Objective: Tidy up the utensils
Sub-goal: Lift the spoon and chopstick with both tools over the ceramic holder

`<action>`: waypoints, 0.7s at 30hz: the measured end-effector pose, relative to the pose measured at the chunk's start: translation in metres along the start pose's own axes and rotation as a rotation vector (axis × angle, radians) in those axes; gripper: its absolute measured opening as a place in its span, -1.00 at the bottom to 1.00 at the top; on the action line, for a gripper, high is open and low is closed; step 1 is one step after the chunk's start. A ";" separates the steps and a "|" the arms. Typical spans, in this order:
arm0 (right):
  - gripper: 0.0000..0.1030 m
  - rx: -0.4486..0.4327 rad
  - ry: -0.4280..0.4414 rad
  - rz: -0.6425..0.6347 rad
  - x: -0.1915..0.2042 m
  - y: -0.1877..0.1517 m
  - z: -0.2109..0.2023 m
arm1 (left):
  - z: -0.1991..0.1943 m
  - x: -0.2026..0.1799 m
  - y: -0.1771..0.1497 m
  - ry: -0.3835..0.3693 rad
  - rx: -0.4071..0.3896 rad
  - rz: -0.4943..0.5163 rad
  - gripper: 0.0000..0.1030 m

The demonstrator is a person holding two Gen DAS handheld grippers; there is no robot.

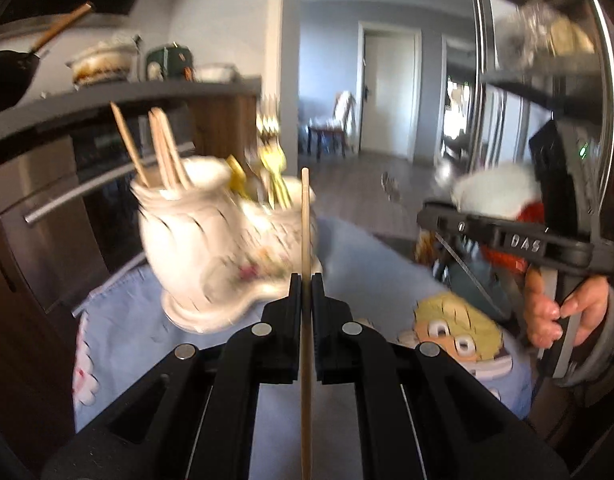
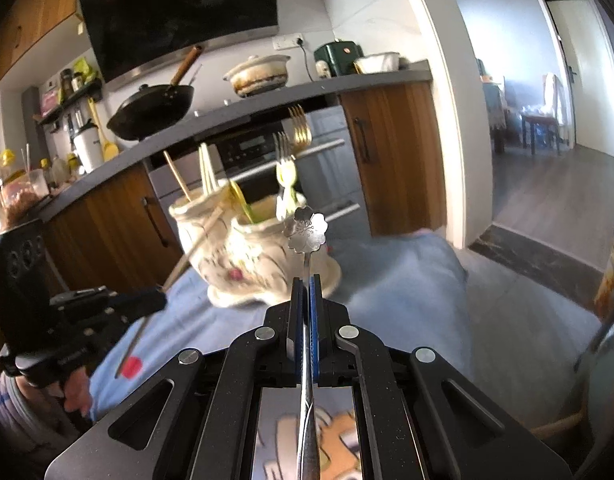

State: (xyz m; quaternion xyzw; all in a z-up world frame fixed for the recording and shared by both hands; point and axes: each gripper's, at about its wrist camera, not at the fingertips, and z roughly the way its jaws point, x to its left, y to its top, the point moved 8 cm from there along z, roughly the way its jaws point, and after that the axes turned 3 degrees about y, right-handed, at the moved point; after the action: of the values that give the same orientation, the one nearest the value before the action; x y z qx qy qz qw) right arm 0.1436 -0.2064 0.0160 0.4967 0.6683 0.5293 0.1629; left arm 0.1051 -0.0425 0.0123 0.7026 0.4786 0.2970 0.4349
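A white floral ceramic holder (image 1: pixel 211 248) with two cups stands on a light blue cloth (image 1: pixel 371 264). Wooden chopsticks (image 1: pixel 163 148) fill its left cup and gold forks (image 1: pixel 273 168) its right cup. My left gripper (image 1: pixel 306 280) is shut on a single wooden chopstick (image 1: pixel 305 216) that points up, just right of the holder. In the right wrist view, my right gripper (image 2: pixel 306 284) is shut on the handle of a silver utensil with a flower-shaped end (image 2: pixel 307 228), close in front of the holder (image 2: pixel 251 256). The left gripper (image 2: pixel 157 298) with its chopstick (image 2: pixel 187 258) shows there at the left.
A kitchen counter (image 2: pixel 267 100) with a wok (image 2: pixel 151 110), a pot and appliances runs behind, above an oven (image 2: pixel 263 152). A doorway to another room opens at the right. A hand (image 1: pixel 555 312) grips the right tool's handle. The cloth carries a cartoon print (image 1: pixel 459 332).
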 end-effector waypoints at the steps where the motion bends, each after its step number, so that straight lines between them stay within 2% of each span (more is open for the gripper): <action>1: -0.92 -0.006 0.009 -0.002 0.003 0.005 0.003 | -0.002 0.007 0.009 0.008 -0.020 -0.009 -0.90; 9: -0.93 -0.074 0.056 0.019 0.016 0.057 0.035 | -0.006 0.053 0.059 0.023 -0.115 -0.065 -0.90; 14: -0.92 -0.119 0.070 0.029 0.023 0.089 0.061 | 0.006 0.073 0.092 0.022 -0.175 -0.099 -0.90; 17: -0.92 -0.149 0.072 0.040 0.024 0.101 0.074 | 0.017 0.082 0.111 -0.004 -0.215 -0.128 -0.90; 21: -0.92 -0.207 0.071 0.063 0.023 0.116 0.092 | 0.037 0.092 0.127 0.020 -0.244 -0.145 -0.90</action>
State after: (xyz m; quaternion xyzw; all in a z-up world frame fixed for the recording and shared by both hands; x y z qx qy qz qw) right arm 0.2590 -0.1430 0.0886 0.4789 0.5995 0.6176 0.1725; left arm 0.2224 0.0101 0.1094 0.6050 0.4928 0.3277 0.5327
